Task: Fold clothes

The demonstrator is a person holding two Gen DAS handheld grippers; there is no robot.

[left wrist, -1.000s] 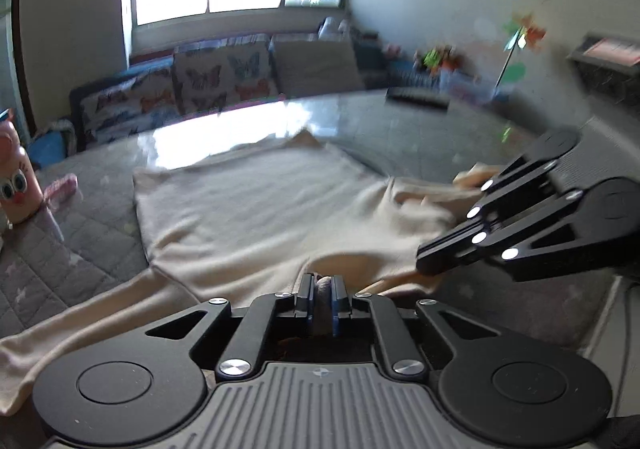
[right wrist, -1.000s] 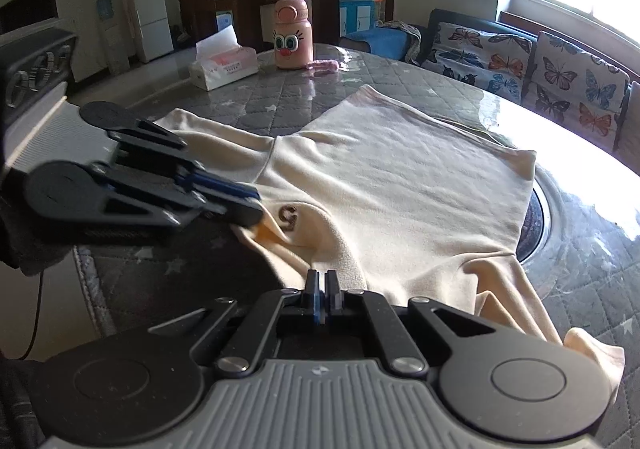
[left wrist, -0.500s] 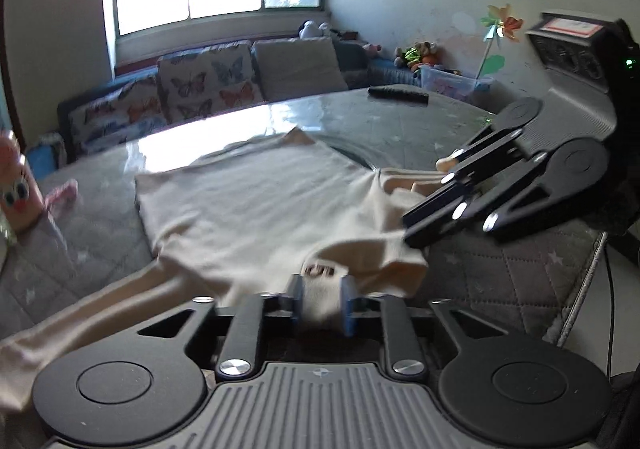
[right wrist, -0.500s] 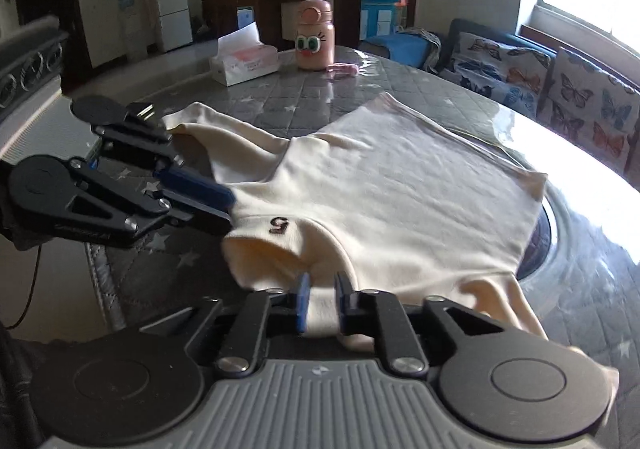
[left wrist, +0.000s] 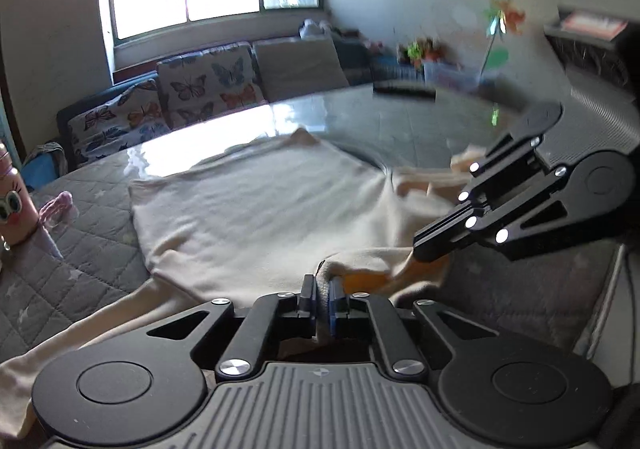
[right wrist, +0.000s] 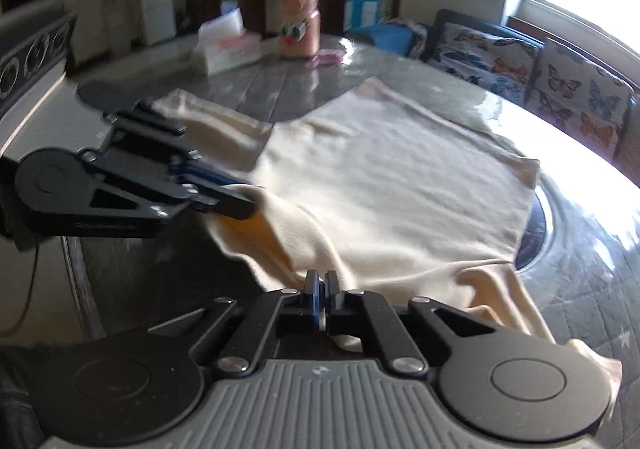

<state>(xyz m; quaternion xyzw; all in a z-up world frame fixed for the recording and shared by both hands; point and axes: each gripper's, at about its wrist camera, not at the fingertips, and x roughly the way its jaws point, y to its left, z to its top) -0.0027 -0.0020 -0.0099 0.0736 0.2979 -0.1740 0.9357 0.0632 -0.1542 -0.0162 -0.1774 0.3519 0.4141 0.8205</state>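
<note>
Both your grippers are pinching the cream shirt's near edge.

Your left gripper [left wrist: 323, 295] is clamped on a fold of the cream shirt [left wrist: 264, 217], cloth bunched between its fingers; your right gripper [right wrist: 321, 297] grips the same edge just beside it. Beyond both sets of fingertips the shirt lies spread flat on the quilted table [right wrist: 280, 97], one sleeve trailing outward past each gripper.
</note>
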